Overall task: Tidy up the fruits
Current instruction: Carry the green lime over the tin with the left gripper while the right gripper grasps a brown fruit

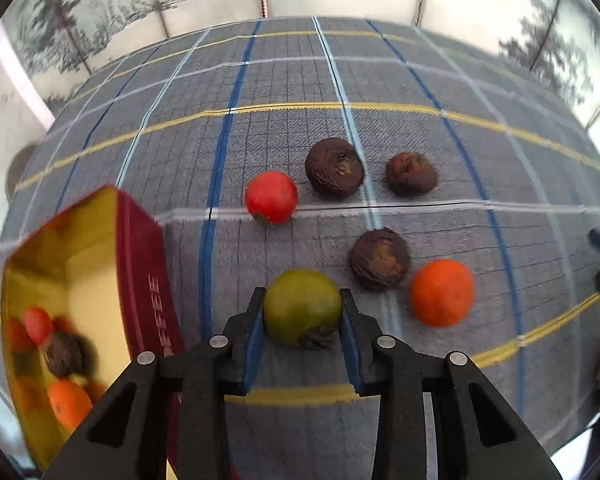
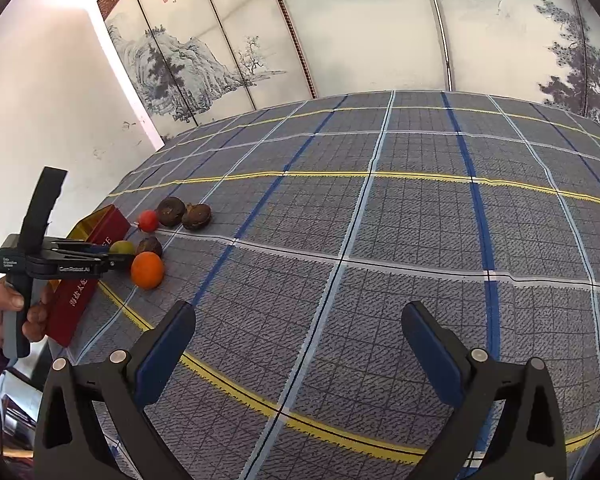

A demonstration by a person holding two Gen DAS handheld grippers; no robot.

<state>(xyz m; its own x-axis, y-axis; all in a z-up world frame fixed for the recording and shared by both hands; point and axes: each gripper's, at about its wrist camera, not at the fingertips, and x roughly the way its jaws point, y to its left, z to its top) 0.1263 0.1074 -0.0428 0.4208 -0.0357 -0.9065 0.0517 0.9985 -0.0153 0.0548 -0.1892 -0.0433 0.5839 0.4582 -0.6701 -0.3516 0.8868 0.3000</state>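
My left gripper (image 1: 302, 312) is shut on a green fruit (image 1: 302, 307) that rests on the checked cloth; both blue pads press its sides. An orange fruit (image 1: 442, 293) lies just to its right, and a dark brown fruit (image 1: 380, 259) sits behind that. Farther back are a red fruit (image 1: 271, 197) and two more brown fruits (image 1: 334, 167) (image 1: 411, 173). To the left stands a red box (image 1: 80, 304) with a gold inside, holding several fruits. My right gripper (image 2: 298, 344) hangs open over bare cloth, far right of the fruits. The right wrist view shows the left gripper (image 2: 118, 258) at the green fruit (image 2: 122, 247).
A checked grey-blue tablecloth (image 2: 380, 240) covers the table. A painted folding screen (image 2: 340, 32) stands behind it and a white wall is at the left. A hand (image 2: 4, 308) holds the left gripper's handle by the red box (image 2: 84, 280).
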